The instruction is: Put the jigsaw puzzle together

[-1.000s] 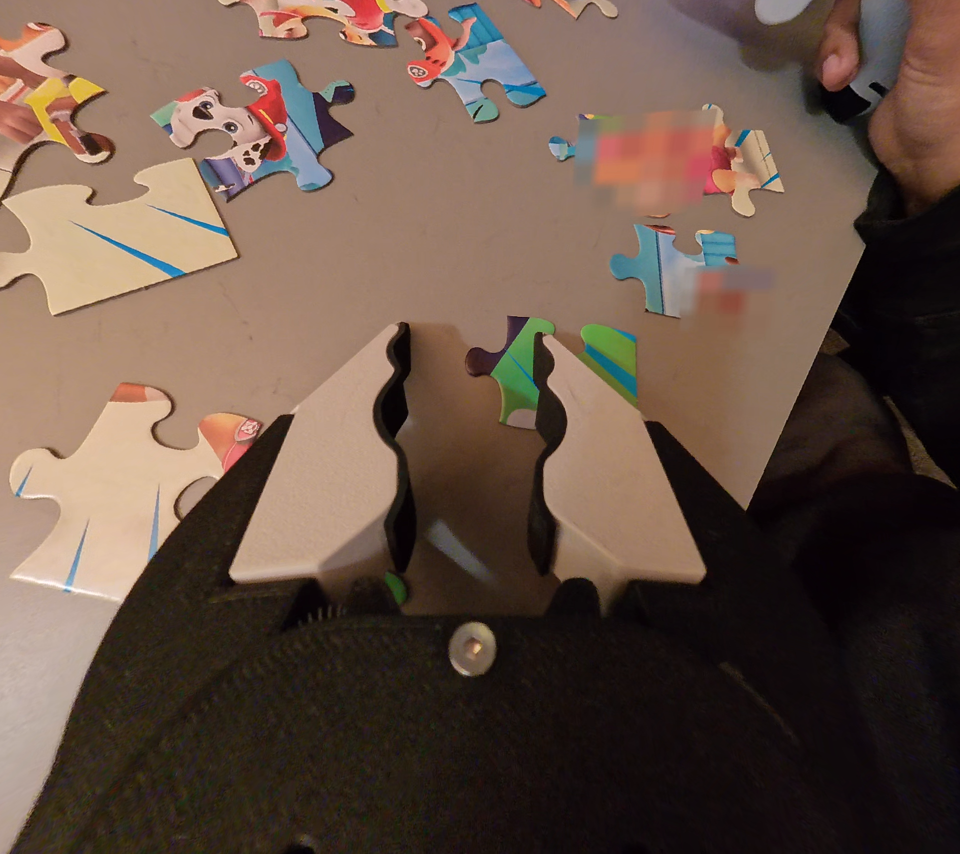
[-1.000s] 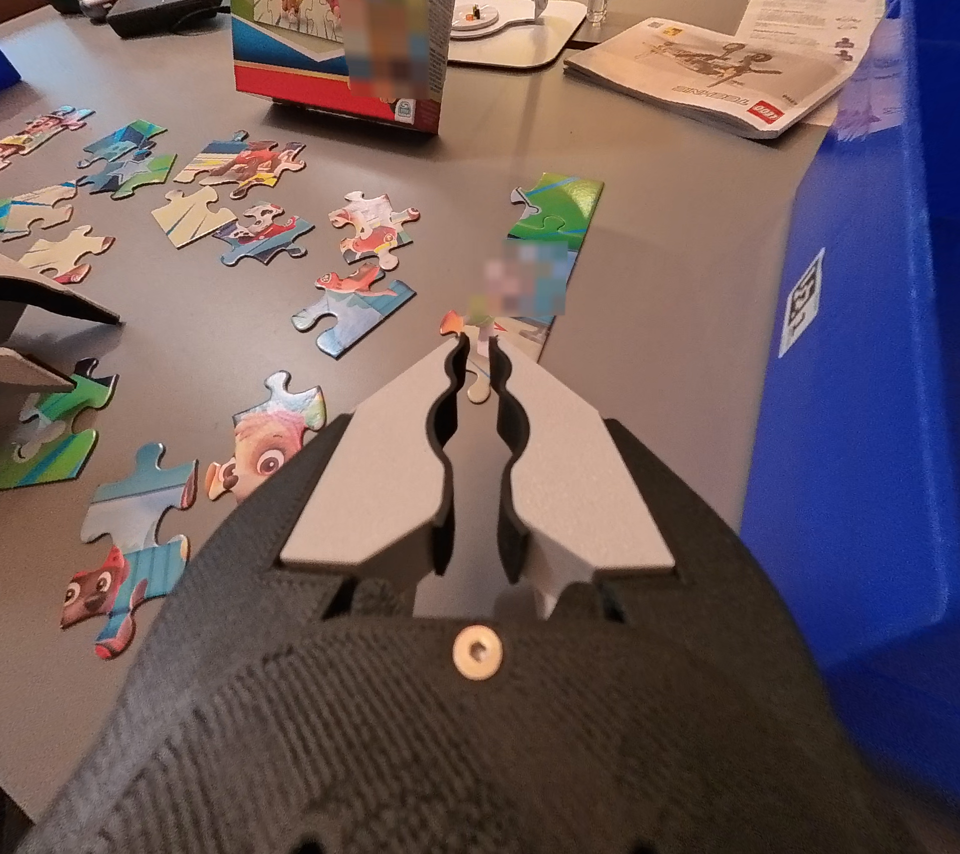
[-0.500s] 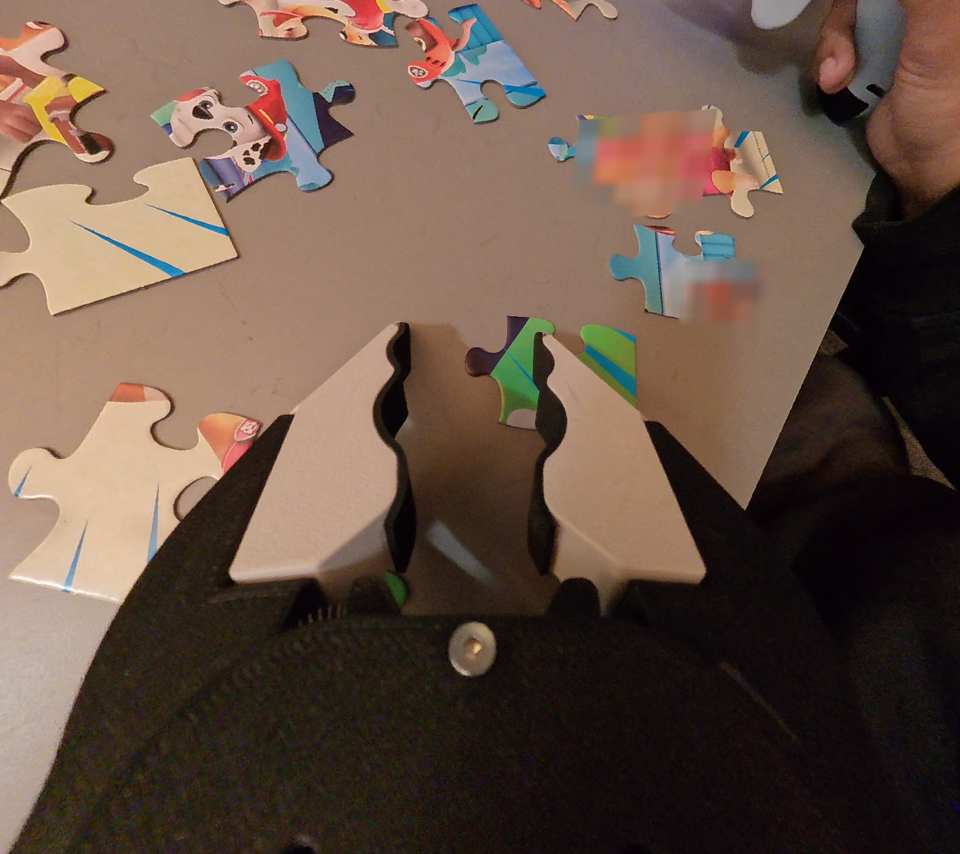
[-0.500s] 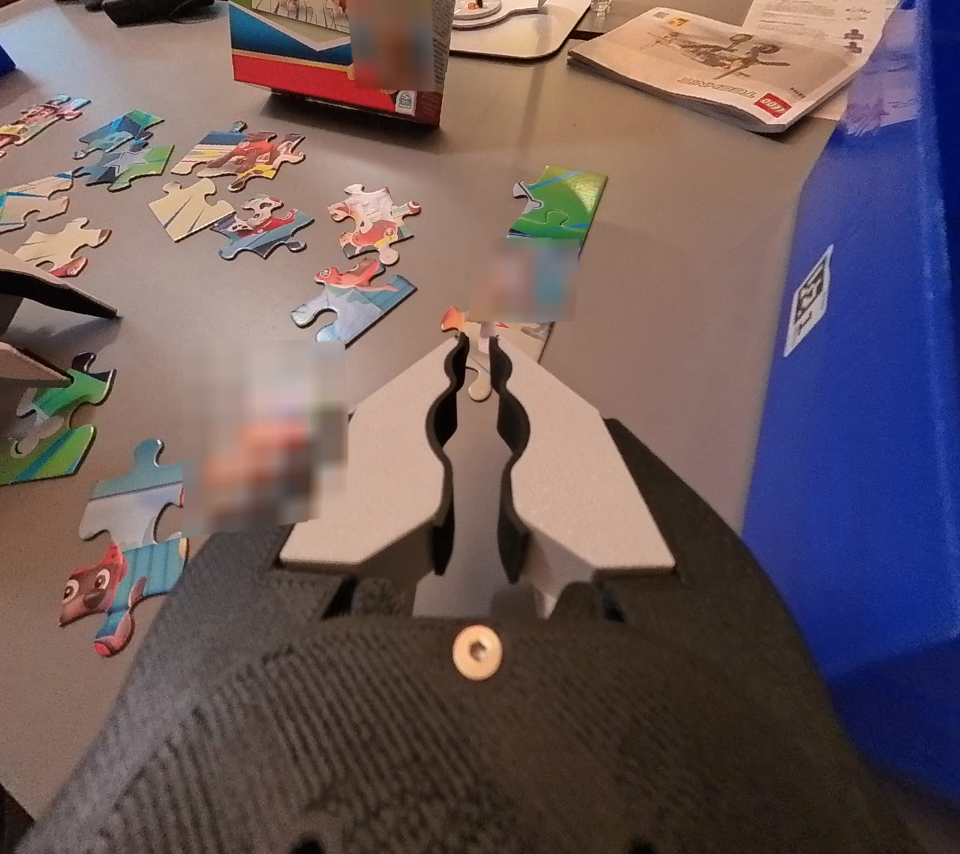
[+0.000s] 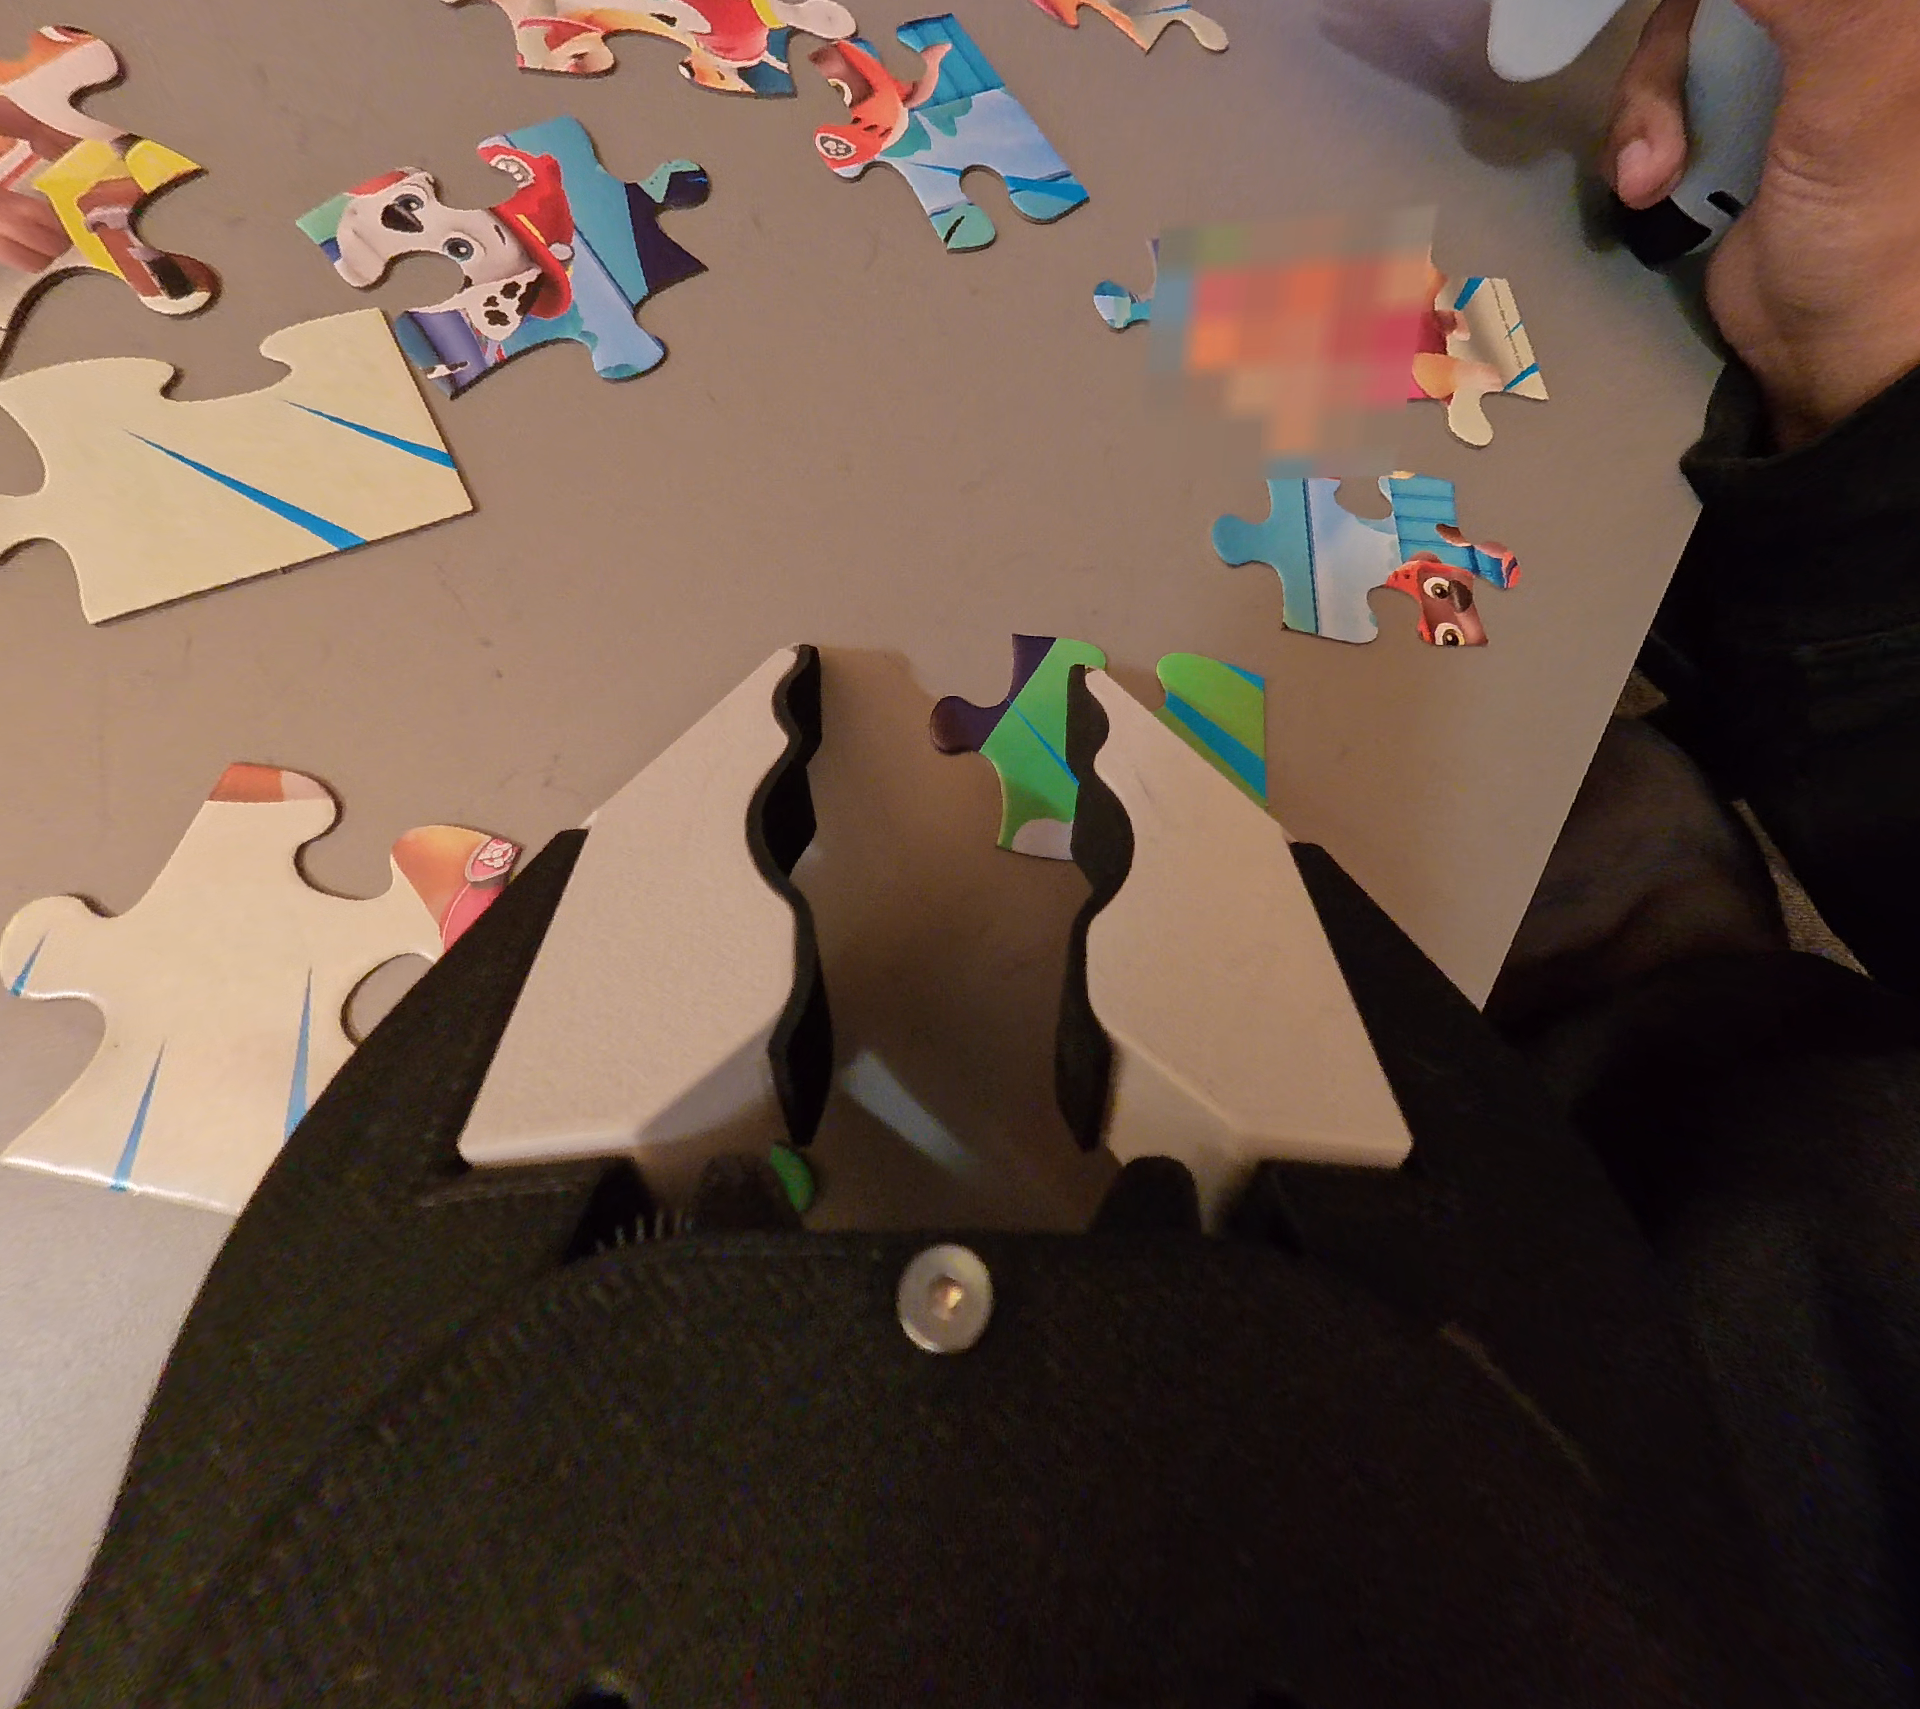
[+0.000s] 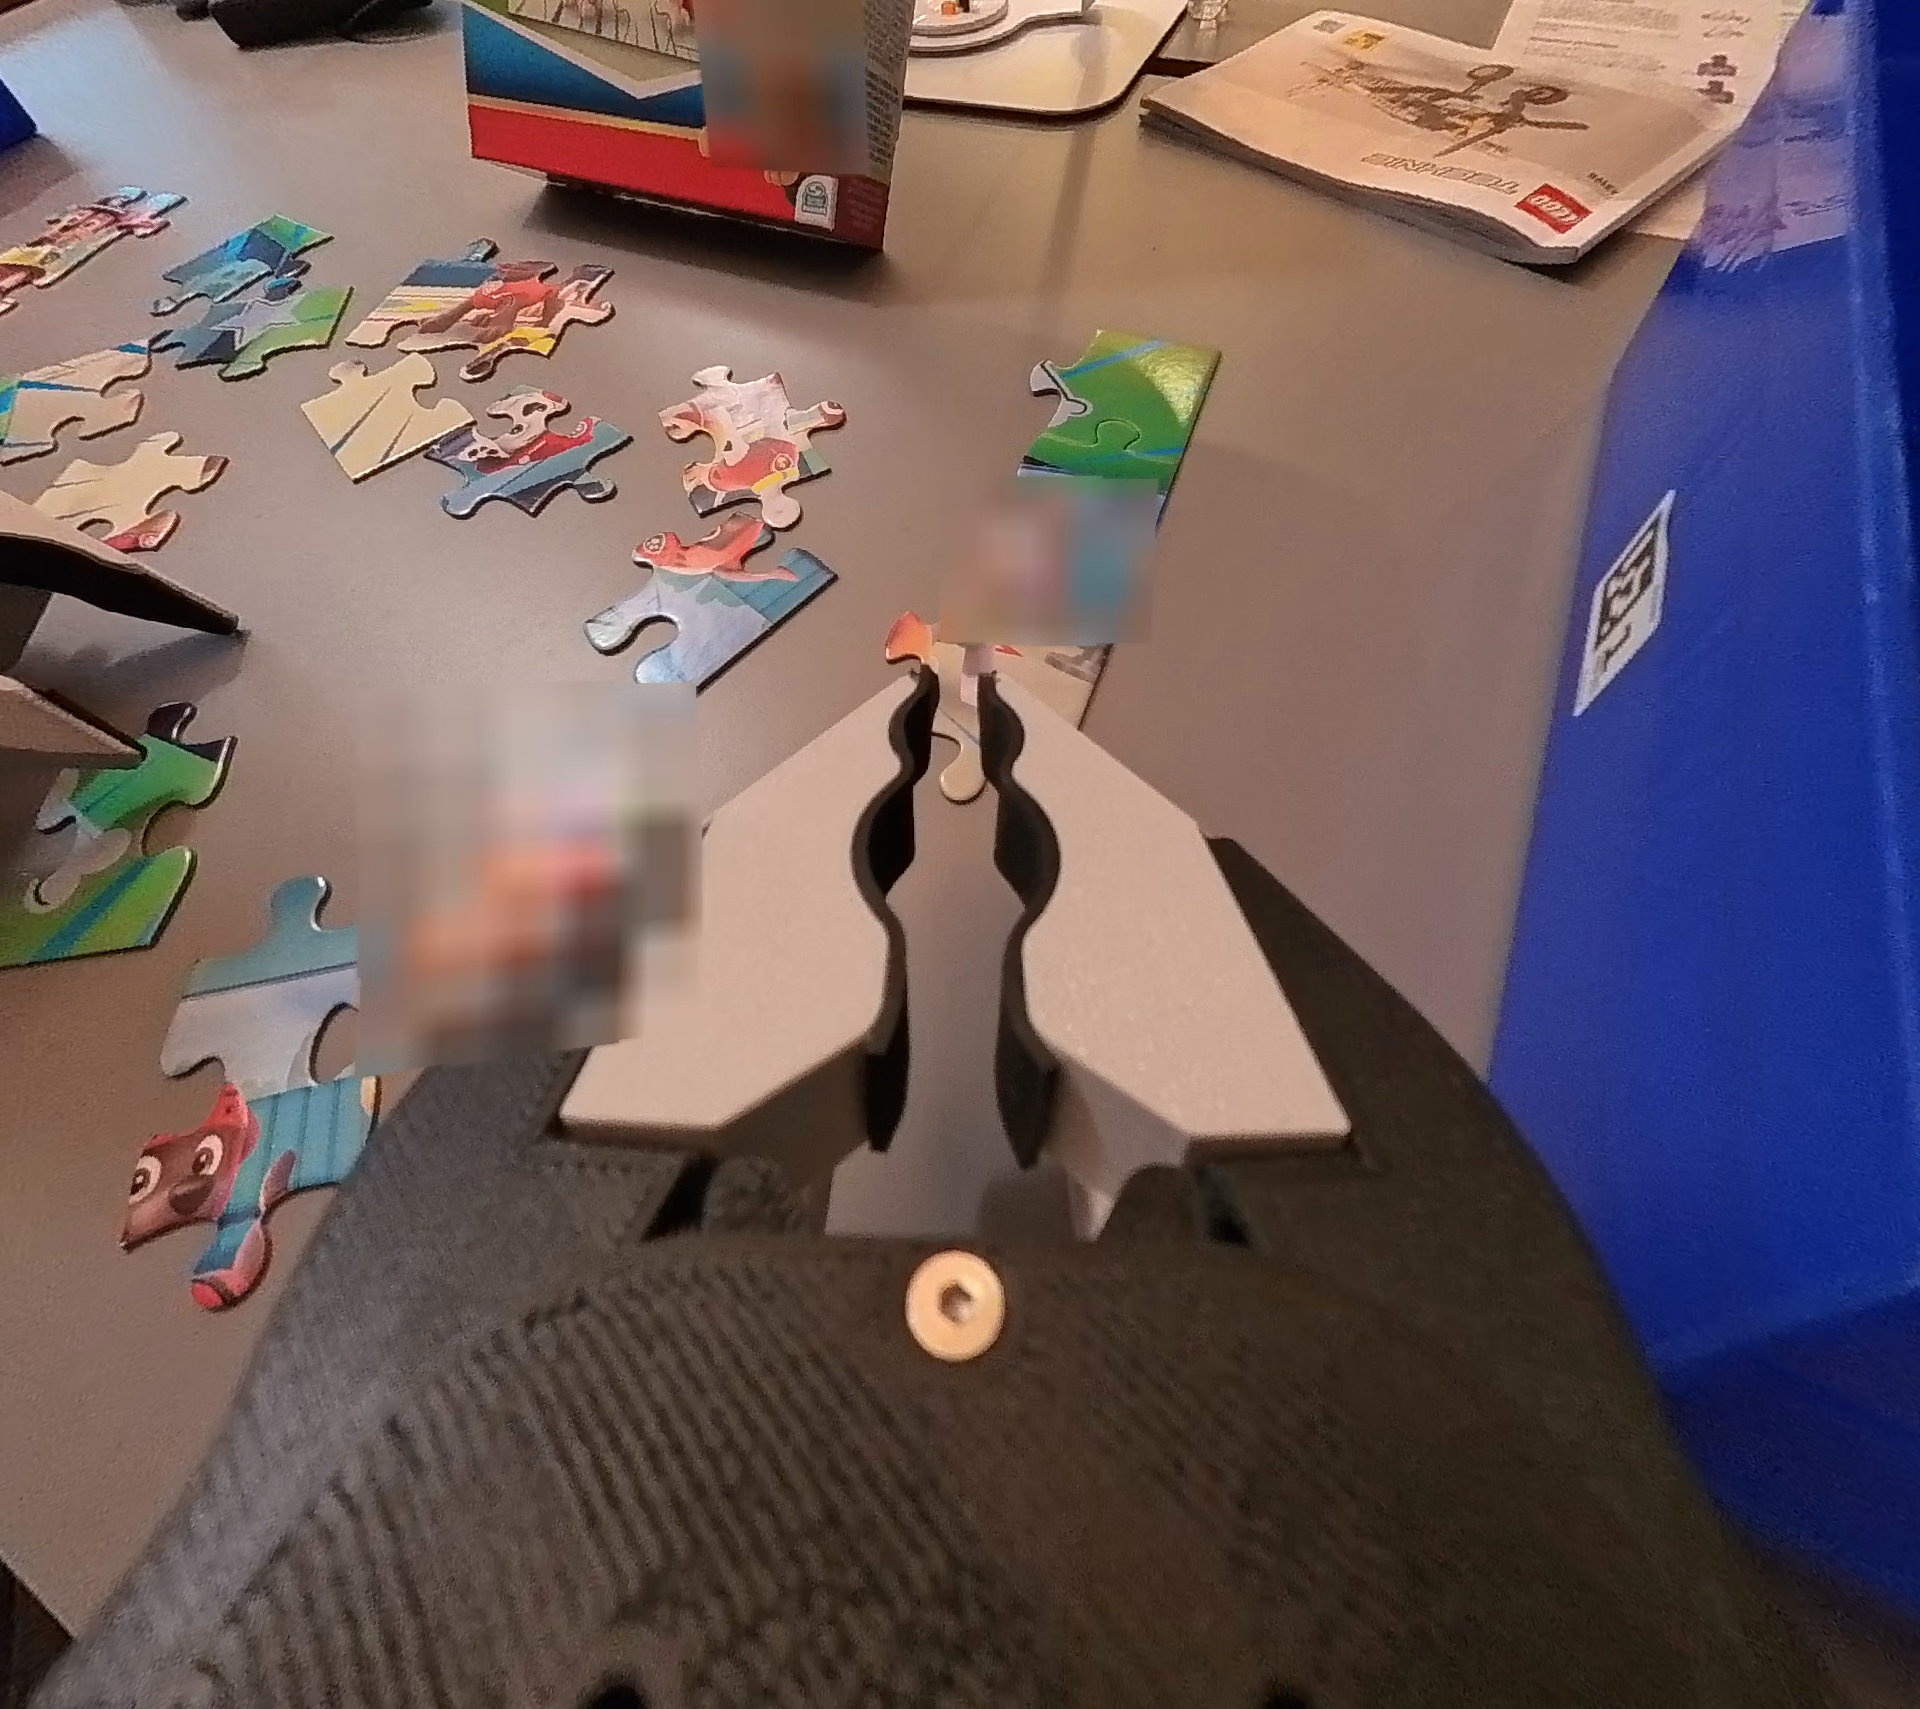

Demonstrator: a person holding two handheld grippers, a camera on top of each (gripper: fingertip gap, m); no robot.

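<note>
Your blue bin (image 6: pixel 1714 724) stands at the right of the grey table (image 6: pixel 1351 516); its inside is out of sight. The puzzle box (image 6: pixel 675 18) stands upright at the back. Your right gripper (image 6: pixel 951 703) hovers nearly closed over the pale tab of a puzzle strip (image 6: pixel 1127 402); whether it pinches it, you cannot tell. Only the left view shows your left gripper (image 5: pixel 940 672), jaws wide and bare, above a green puzzle piece (image 5: pixel 1029 745).

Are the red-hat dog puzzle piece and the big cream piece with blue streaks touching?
Touching: in the left wrist view, the dog piece meets the cream piece at its upper right corner, no table showing between.
</note>
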